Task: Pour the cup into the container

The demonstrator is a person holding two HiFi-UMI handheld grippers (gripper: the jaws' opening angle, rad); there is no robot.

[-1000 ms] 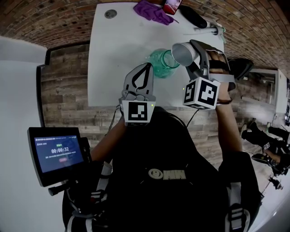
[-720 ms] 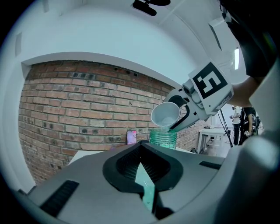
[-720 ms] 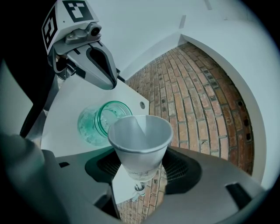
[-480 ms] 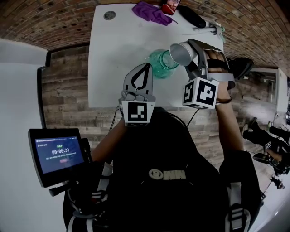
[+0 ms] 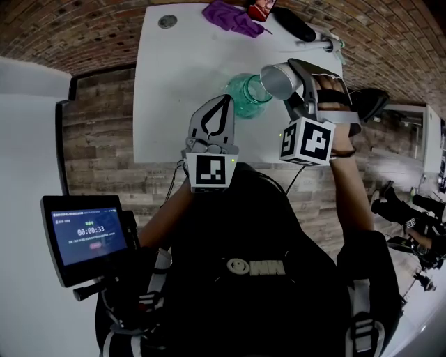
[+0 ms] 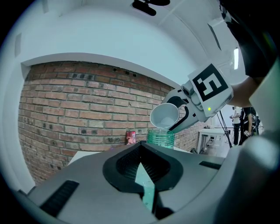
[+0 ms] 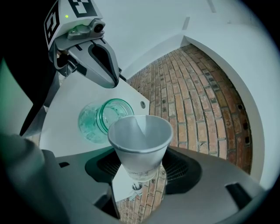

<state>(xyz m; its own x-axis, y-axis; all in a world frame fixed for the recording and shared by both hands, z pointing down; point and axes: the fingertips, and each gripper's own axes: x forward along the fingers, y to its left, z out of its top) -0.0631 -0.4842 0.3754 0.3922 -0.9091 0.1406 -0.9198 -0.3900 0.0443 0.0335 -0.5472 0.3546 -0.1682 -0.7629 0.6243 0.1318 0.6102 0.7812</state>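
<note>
Left tool [image 5: 225, 102], centre frame: pressed together, empty, held clear just left of the green jar [image 5: 245, 100] on the surface [image 5: 174, 90]. Right tool [image 5: 296, 82], upper right: pinching the cup [image 5: 275, 80], tipped with its rim over the jar mouth, presumably so contents land inside.

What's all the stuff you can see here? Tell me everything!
Table: one, white, in front of the person.
Jar: one, green glass, mid-table.
Cup: one, white, tilted over the jar.
Cloth: one, purple, table's far edge.
Screen: one, black, lower left.
Left gripper: one, grey, shut, empty, near the jar.
Right gripper: one, grey, shut on the cup.
</note>
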